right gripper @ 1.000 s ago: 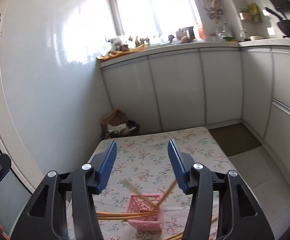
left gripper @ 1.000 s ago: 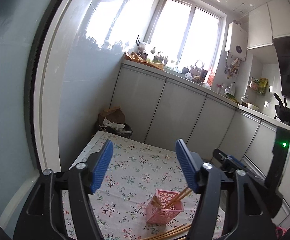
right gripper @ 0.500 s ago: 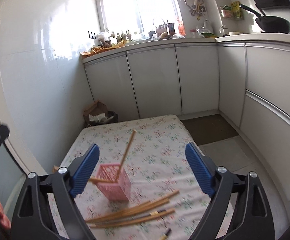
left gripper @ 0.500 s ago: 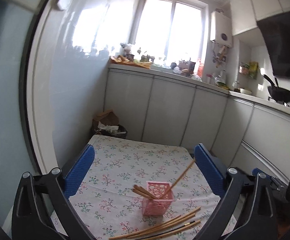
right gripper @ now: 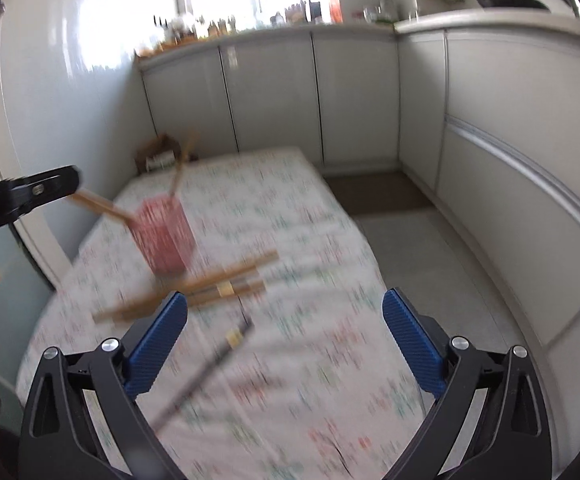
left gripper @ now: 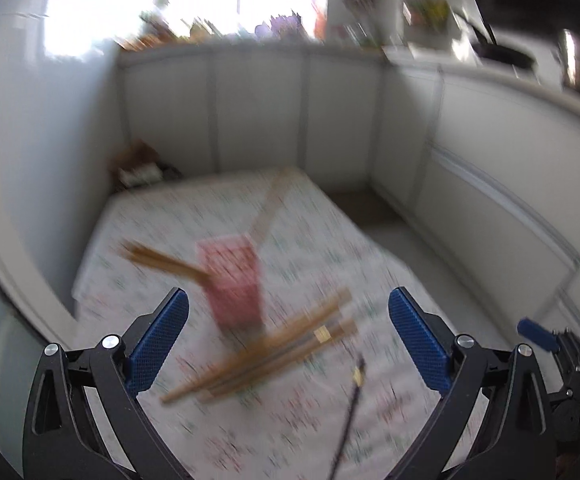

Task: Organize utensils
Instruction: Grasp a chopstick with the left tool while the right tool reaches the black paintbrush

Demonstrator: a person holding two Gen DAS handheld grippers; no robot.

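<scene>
Pink lattice holder point(left gripper: 234, 284) stands on the floral tablecloth point(left gripper: 290, 432) in the left wrist view, blurred by motion, a few wooden chopsticks point(left gripper: 158, 258) already leaning out of it, so task looks partly done. Loose chopstick bundle point(left gripper: 262, 354) lies flat just in front of the holder, plus one dark chopstick point(left gripper: 350, 404) nearer the camera; these are left to stow. Left gripper point(left gripper: 288, 338) fingers spread wide, nothing between them, hovering above the bundle. Versus half a second ago this view has dropped closer and tilted down, holder now larger and sharper detail lost to blur. Right wrist view: same holder point(right gripper: 164, 236) sits left of centre, bundle point(right gripper: 194, 290) beside it toward the camera, dark chopstick point(right gripper: 206, 368) running toward the right gripper point(right gripper: 284, 336), whose fingers are also wide and empty. Left gripper's black body shows at the left edge. Compared with earlier, camera has advanced and the dark chopstick is now fully in view.
</scene>
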